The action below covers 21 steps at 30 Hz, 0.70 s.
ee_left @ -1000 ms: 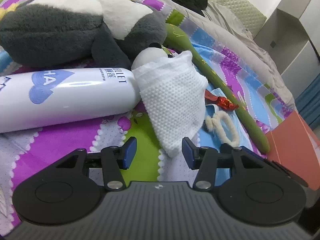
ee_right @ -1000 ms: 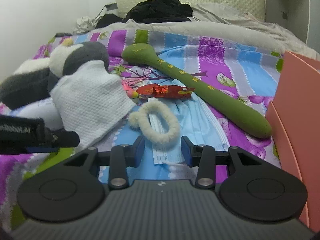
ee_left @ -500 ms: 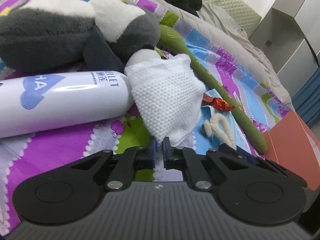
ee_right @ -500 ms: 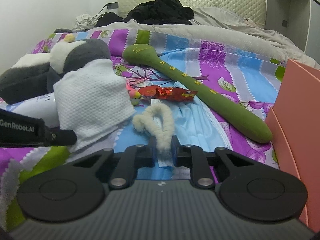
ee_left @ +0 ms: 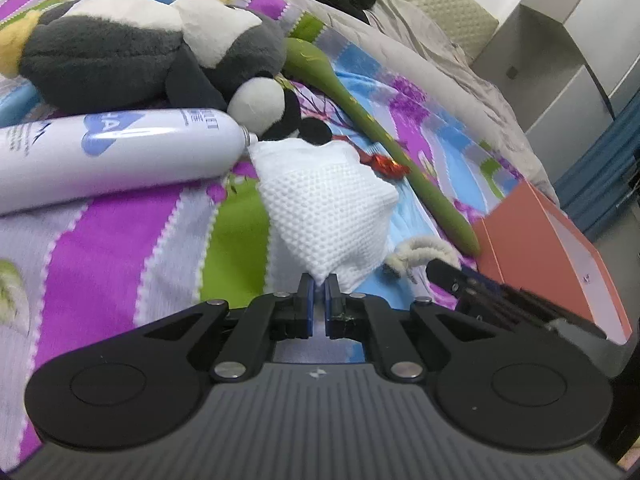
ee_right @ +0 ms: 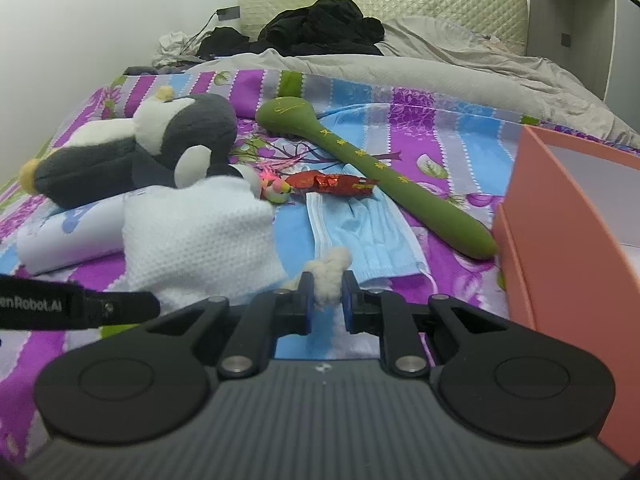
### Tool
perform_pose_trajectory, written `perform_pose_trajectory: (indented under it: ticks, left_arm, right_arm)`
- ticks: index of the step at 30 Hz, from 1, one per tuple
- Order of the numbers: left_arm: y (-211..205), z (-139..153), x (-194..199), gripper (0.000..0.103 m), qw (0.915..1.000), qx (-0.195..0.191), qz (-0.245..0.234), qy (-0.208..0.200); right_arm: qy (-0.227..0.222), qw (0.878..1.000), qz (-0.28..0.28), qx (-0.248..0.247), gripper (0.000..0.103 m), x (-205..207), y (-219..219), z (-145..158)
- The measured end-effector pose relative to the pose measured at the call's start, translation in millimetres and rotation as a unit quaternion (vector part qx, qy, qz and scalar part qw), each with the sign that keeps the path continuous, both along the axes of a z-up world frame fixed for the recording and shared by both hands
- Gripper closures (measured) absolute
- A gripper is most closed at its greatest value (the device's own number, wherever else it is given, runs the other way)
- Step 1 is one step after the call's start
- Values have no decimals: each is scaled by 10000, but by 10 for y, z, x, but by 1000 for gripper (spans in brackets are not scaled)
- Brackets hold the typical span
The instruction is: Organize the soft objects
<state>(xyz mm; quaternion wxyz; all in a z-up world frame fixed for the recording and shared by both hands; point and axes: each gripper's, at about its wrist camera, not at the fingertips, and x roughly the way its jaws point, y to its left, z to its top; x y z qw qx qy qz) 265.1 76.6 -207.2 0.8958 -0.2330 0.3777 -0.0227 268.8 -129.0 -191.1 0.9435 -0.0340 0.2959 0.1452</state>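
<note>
White cloth [ee_left: 328, 208] pinched in left hand-held gripper [ee_left: 317, 286]; fluffy loop [ee_right: 330, 276] clamped in right hand-held gripper [ee_right: 325, 292].

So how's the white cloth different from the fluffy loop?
The white cloth is a broad, flat sheet with a waffle weave; the fluffy loop is a thin, cream, fuzzy ring. The left gripper pinches the cloth by a corner; the right gripper clamps the loop bunched up. Both are soft and gripped.
</note>
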Motion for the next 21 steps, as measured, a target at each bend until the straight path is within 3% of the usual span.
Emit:
perform_pose_trajectory:
  ticks: [11,21]
  left_arm:
    - [-220,154,-651,97,9989,-87,-370,258]
    - [-328,96,-1141,97,9945,-84,-737,735]
  right_arm:
    - [275,9993,-225,105,85,-709,-323,99]
    - [675,9971,-331,82,85,-1253,-515,29]
